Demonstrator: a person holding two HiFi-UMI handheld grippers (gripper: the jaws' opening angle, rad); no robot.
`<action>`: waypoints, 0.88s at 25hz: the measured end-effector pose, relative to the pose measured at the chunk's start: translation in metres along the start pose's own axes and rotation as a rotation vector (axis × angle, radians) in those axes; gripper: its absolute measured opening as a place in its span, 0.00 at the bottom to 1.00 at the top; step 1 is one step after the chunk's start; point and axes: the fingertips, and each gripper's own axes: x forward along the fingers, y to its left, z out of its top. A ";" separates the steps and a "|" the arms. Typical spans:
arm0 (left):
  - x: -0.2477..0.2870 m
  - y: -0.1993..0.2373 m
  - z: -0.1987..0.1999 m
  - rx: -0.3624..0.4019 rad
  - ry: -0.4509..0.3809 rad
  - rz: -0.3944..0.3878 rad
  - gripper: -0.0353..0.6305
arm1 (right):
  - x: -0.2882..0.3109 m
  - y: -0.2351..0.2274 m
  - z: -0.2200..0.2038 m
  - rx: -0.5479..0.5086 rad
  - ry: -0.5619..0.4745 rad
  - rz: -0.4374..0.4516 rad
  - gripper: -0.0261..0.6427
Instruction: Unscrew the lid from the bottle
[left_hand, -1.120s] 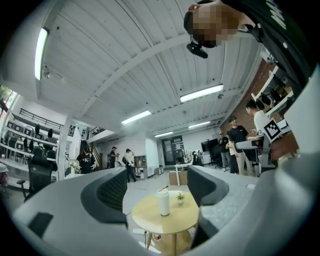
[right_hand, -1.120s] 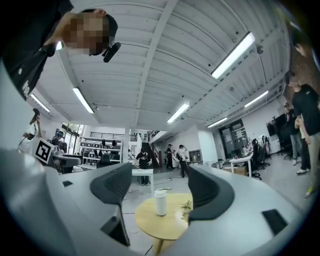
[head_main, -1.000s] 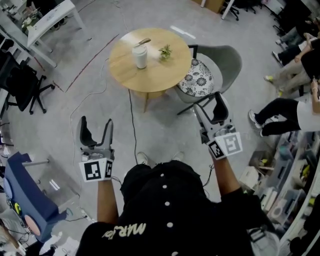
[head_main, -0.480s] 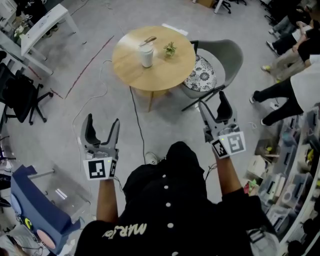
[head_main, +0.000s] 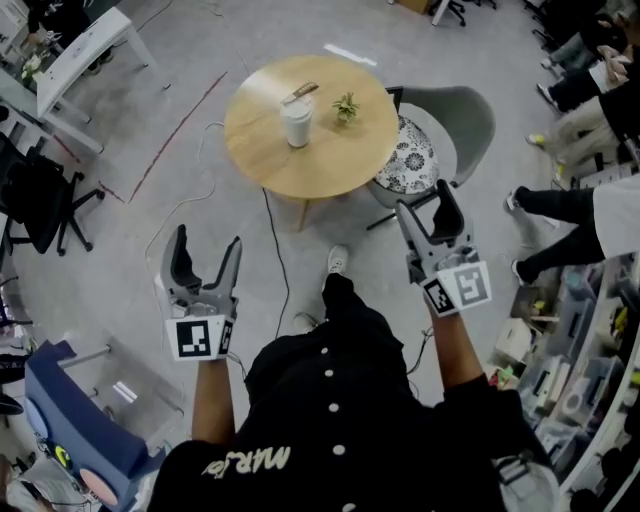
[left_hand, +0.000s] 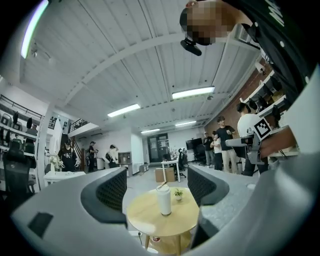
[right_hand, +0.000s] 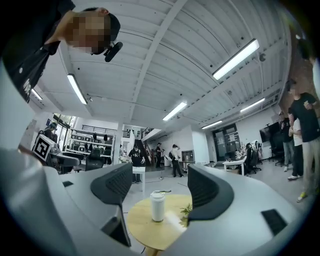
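Both left gripper (head_main: 206, 242) and right gripper (head_main: 425, 203) are hovering, fingers spread empty, well below the upper-centre bottle (head_main: 296, 124); I'd be aiming one at its lid (head_main: 296, 104).

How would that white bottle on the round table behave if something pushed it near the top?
The white bottle stands tall and narrow, so a high push would probably tip it. Being cylindrical, it would likely roll on the round table once down. Its smooth-looking wall may be slippery.
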 end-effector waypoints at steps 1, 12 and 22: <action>0.011 0.003 0.000 0.002 -0.001 0.000 0.60 | 0.012 -0.006 -0.001 -0.002 0.000 0.007 0.54; 0.143 0.029 0.012 0.016 -0.004 0.027 0.60 | 0.144 -0.085 0.005 -0.001 -0.008 0.102 0.54; 0.217 0.034 0.005 0.050 0.038 0.084 0.60 | 0.221 -0.136 -0.020 0.027 0.026 0.201 0.55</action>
